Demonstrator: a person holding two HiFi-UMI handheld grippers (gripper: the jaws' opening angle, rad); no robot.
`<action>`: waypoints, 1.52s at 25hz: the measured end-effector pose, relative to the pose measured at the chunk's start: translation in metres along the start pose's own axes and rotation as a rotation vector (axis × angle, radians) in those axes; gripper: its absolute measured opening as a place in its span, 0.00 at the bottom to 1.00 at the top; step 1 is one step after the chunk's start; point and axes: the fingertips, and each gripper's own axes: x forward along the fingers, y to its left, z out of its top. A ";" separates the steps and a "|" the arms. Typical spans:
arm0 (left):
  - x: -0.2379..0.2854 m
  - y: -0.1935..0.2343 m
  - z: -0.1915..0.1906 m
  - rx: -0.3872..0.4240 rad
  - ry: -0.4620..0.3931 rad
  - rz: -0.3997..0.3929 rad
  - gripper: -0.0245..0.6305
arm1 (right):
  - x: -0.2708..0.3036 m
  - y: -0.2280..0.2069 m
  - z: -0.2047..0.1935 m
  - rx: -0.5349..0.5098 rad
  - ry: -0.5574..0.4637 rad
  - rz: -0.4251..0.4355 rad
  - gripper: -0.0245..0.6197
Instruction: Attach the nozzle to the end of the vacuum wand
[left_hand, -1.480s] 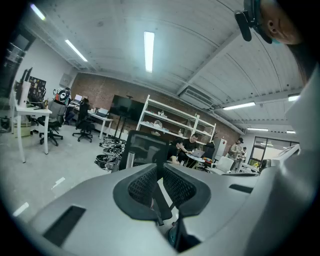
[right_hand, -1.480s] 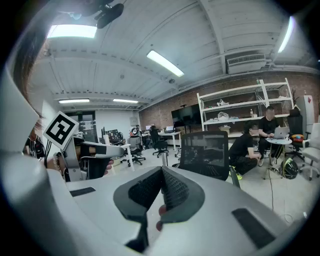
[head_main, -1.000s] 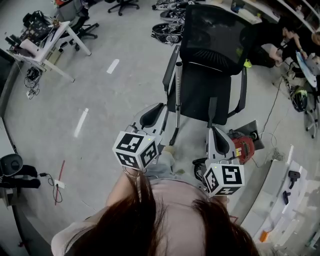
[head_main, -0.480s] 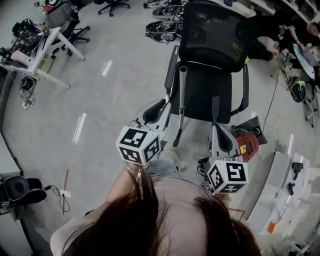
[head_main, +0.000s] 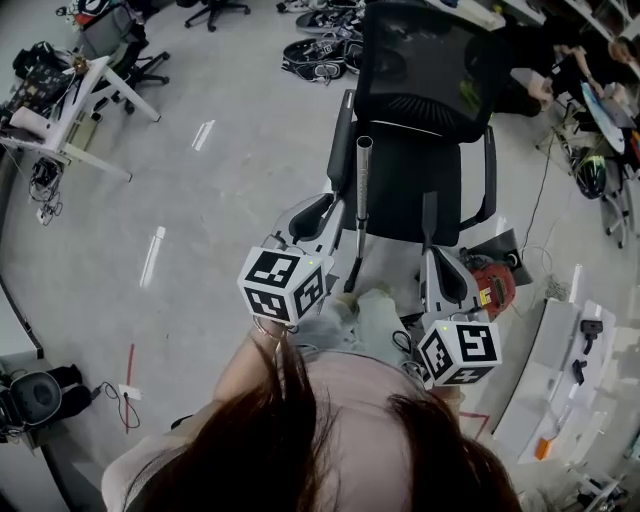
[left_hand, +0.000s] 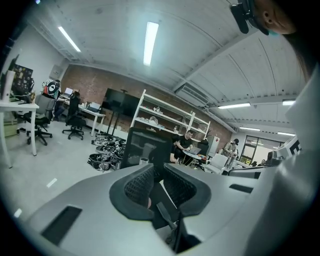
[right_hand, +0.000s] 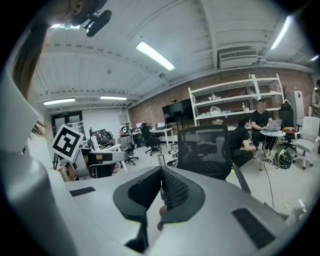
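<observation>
A silver vacuum wand (head_main: 362, 200) stands upright against the left front of a black office chair (head_main: 420, 90); its top shows just past the right jaws (right_hand: 160, 160). My left gripper (head_main: 322, 207) hangs left of the wand, apart from it, and its jaws (left_hand: 157, 172) are shut on nothing. My right gripper (head_main: 431, 256) is to the right, by the seat's front corner, and its pads (right_hand: 161, 172) are pressed together. A dark narrow piece (head_main: 428, 215) rises just ahead of its tip; I cannot tell what it is or whether it is held.
A red vacuum body (head_main: 490, 285) lies on the floor right of the right gripper. My trouser leg (head_main: 350, 310) shows between the grippers. White shelving (head_main: 560, 380) runs along the right, a white desk (head_main: 70, 100) stands far left, and people sit at the top right.
Both grippers have shifted a little forward toward the chair and wand. The trouser leg has come into view between them. Both stay shut.
</observation>
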 end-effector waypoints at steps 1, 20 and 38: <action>0.004 0.002 -0.002 -0.005 0.003 0.005 0.11 | 0.003 -0.002 0.000 -0.004 0.006 0.000 0.07; 0.089 0.018 -0.022 -0.005 0.052 0.126 0.22 | 0.046 -0.077 0.009 -0.019 0.053 0.061 0.07; 0.161 0.047 -0.055 0.019 0.142 0.210 0.29 | 0.059 -0.127 0.003 -0.073 0.103 0.056 0.07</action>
